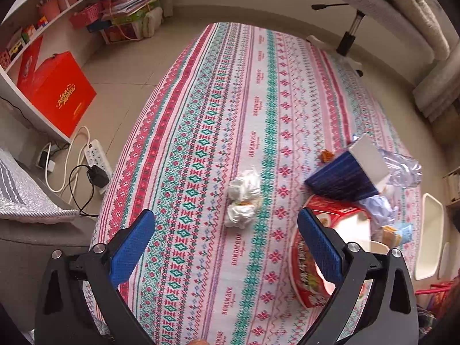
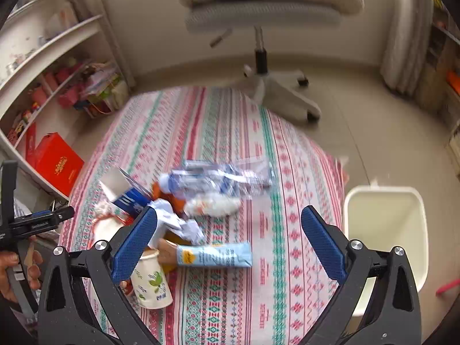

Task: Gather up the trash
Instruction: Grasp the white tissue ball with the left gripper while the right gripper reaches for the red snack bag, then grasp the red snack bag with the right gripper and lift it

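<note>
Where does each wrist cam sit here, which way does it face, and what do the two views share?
Left wrist: on the left gripper, above the patterned tablecloth, facing crumpled tissues; its own open blue fingers show.
Right wrist: on the right gripper, facing the trash pile and white bin; its open fingers, plus the left gripper and hand, show.
Shared: tablecloth, red noodle bowl, blue carton, office chair.
</note>
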Action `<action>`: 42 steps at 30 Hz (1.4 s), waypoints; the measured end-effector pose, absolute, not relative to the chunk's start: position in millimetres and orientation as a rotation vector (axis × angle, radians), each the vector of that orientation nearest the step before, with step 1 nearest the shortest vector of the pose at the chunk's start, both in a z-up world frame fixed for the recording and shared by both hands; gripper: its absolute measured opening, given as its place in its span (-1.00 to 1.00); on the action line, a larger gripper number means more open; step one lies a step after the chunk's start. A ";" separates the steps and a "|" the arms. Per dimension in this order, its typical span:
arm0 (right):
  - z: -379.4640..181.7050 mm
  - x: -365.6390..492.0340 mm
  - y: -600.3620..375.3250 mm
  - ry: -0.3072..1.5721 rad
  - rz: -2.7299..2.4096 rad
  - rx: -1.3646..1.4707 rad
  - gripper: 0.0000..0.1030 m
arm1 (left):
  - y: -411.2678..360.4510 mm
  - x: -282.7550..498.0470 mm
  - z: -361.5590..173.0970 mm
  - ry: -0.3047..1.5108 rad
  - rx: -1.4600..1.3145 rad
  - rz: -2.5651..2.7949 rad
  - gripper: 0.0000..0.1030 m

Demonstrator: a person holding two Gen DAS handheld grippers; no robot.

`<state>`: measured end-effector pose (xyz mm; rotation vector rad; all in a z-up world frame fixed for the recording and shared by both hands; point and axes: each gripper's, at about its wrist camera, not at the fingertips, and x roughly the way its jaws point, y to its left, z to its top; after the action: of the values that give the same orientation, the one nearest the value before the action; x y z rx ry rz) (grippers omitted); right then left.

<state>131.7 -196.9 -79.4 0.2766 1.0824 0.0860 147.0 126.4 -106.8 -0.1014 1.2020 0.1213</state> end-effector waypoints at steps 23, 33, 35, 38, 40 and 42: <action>-76.4 124.0 -156.9 1.078 0.227 0.238 0.87 | 135.5 188.2 -160.5 1.332 -0.277 0.086 0.38; -91.6 118.5 -148.6 1.131 0.239 0.194 0.87 | 122.4 193.0 -187.6 1.408 -0.194 0.098 -0.37; -91.6 117.7 -144.5 1.133 0.255 0.195 0.87 | 123.8 190.0 -185.0 1.406 -0.218 0.083 -0.39; -88.7 114.1 -131.1 1.118 0.290 0.165 0.87 | 130.0 182.8 -167.9 1.364 -0.219 0.088 -0.40; -87.5 110.6 -116.2 1.110 0.320 0.120 0.87 | 135.6 176.5 -148.7 1.319 -0.242 0.072 -0.40; -88.6 106.8 -100.1 1.102 0.347 0.072 0.87 | 140.1 169.3 -124.6 1.256 -0.247 0.061 -0.40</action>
<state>106.8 -100.1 -88.6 0.0720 1.1024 0.3465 169.3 140.1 -124.6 -0.2470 1.2560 0.0609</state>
